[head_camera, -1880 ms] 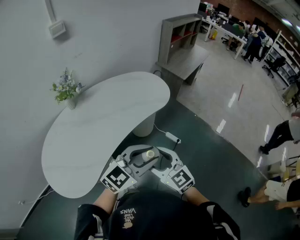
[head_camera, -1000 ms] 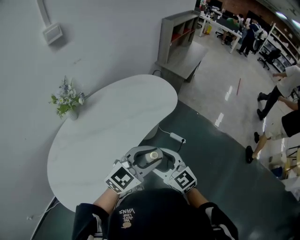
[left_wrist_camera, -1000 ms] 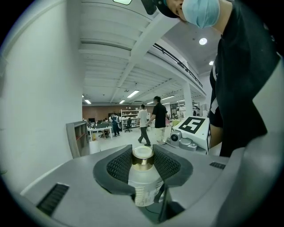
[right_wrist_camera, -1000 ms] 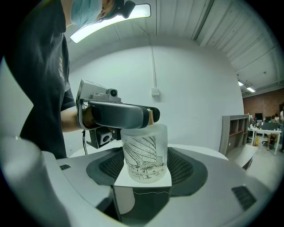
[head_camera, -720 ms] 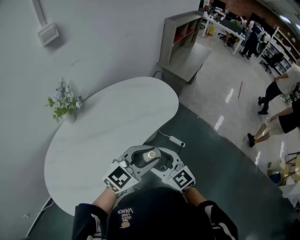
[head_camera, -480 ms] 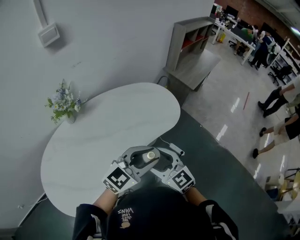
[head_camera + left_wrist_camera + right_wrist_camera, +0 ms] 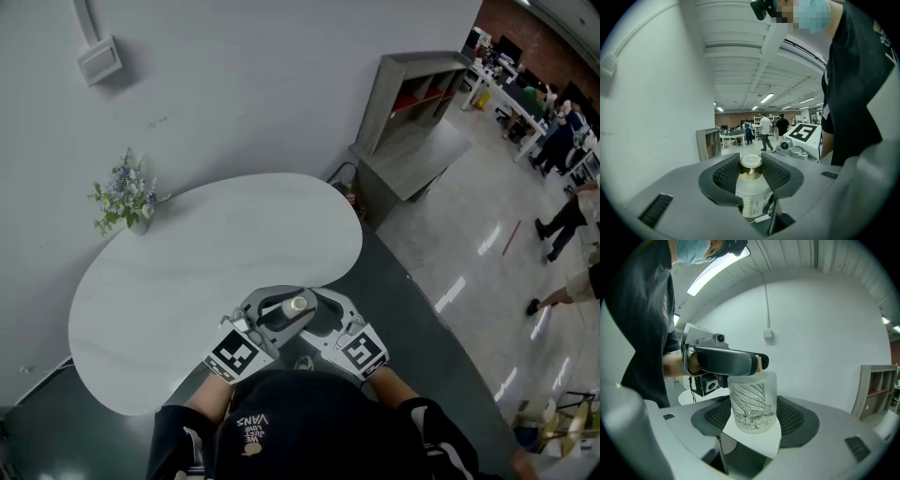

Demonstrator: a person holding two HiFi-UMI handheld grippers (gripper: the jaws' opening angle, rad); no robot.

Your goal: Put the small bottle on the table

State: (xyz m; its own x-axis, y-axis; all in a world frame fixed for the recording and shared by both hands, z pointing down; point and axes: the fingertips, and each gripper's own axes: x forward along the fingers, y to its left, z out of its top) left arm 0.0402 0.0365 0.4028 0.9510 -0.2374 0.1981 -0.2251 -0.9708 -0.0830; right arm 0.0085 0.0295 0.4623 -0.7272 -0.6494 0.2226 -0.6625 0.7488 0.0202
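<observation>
Clamping the small bottle [image 7: 751, 190] at its gold cap [image 7: 751, 167], the left gripper [image 7: 751, 161] held it upright, one ribbed pad [image 7: 725, 175] pressed to each side of the cap and shoulder. The bottle's frosted body (printed with a line drawing) hung below the left jaws and reached into the gap of the right gripper [image 7: 754, 416]. The right jaws stood spread, one pad [image 7: 794, 417] to either side of the body, and the grip lay with the left gripper alone.

In the head view both grippers met in front of the person, tips facing each other, with the bottle between them. It was carried in the air over the near edge of the white kidney-shaped table [image 7: 187, 272] and did not rest on it. A vase of flowers [image 7: 127, 192] stood at the table's far edge by the wall, well apart from the bottle.
</observation>
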